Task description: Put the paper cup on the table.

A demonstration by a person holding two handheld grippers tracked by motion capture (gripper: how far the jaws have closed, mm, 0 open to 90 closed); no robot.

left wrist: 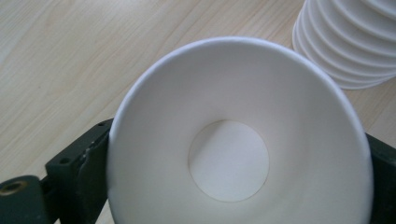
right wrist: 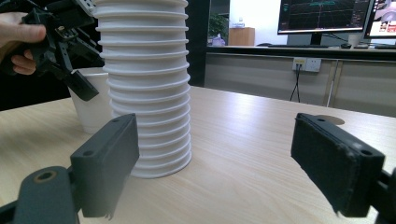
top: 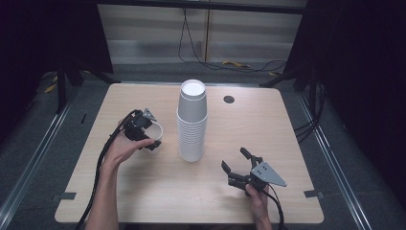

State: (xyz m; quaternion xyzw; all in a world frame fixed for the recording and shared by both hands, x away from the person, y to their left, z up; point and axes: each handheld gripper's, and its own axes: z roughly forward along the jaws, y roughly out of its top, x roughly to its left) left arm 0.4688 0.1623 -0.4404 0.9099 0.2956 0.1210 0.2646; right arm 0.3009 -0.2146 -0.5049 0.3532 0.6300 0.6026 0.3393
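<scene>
A tall stack of white paper cups [top: 192,122] stands upright in the middle of the wooden table [top: 158,191]. Just left of it stands a single white paper cup [top: 156,131], mouth up, with my left gripper [top: 151,136] shut on its sides. In the left gripper view I look down into that cup [left wrist: 233,140], a black jaw pressed against each side and the stack [left wrist: 350,42] at the upper right. My right gripper [top: 238,161] rests open near the front right, pointing at the stack [right wrist: 144,84] with nothing between its jaws. Beyond the stack it sees the single cup [right wrist: 91,109] and the left gripper [right wrist: 60,42].
A round cable hole [top: 229,99] sits in the table's far right part. Cables lie on the floor behind the table. Monitors [right wrist: 322,16] and a desk stand far off in the right gripper view. Bare wood lies to the right of the stack.
</scene>
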